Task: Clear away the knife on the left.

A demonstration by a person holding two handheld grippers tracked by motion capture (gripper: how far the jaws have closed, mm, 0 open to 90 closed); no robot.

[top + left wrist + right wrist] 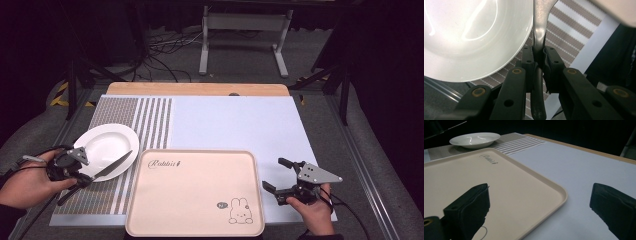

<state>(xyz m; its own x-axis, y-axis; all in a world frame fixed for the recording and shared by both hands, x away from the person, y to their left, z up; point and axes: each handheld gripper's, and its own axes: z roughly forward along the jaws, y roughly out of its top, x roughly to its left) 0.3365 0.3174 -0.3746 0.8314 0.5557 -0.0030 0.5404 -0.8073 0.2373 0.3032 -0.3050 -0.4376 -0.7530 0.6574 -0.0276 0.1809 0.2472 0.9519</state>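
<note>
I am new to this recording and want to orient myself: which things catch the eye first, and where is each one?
The big pink tray with a rabbit drawing lies at the near edge, in the middle. Left of it, a white plate sits on the striped mat, and the left tool is shut on a knife whose blade reaches over the plate's rim. The right tool waits open beside the tray.

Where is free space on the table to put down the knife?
The tray is bare apart from its printed rabbit. The pale mat between the striped mat and the right claw is bare too. It is crowded at the left, where the plate sits and the left claw holds the knife.
</note>
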